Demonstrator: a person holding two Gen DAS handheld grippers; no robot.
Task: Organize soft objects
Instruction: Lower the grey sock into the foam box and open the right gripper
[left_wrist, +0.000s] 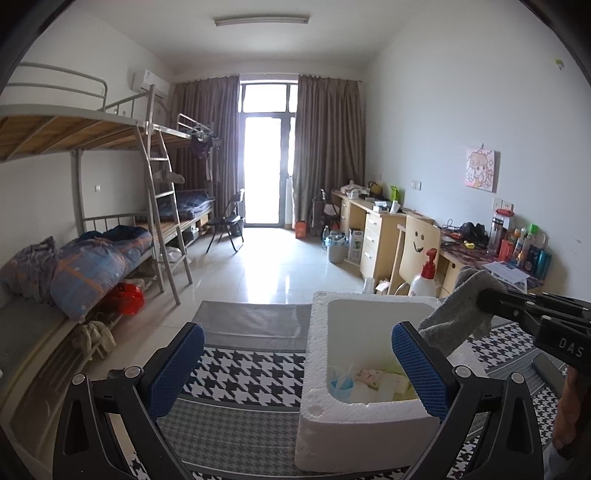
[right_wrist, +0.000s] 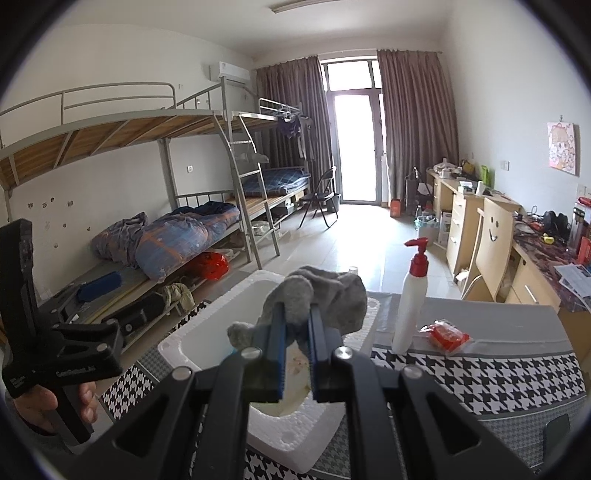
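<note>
- Hanging over the white foam box (right_wrist: 207, 343), a crumpled grey cloth (right_wrist: 325, 299) is clamped in the right tongs (right_wrist: 297, 325).
- The left tongs (left_wrist: 297, 363) are held wide apart, with nothing between them.
- Small soft items (left_wrist: 373, 380) are seen inside the box, which rests on the houndstooth-covered worktop (left_wrist: 243, 373).
- A white pump bottle with a red cap (right_wrist: 412, 299) stands just beside the box.

Foam box (left_wrist: 354, 435), bottle (right_wrist: 410, 306) on houndstooth cloth (left_wrist: 243, 373).

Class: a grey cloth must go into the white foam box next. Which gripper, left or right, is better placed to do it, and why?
Right. The right gripper is shut on the grey cloth above the foam box; the left gripper is open and holds nothing.
</note>
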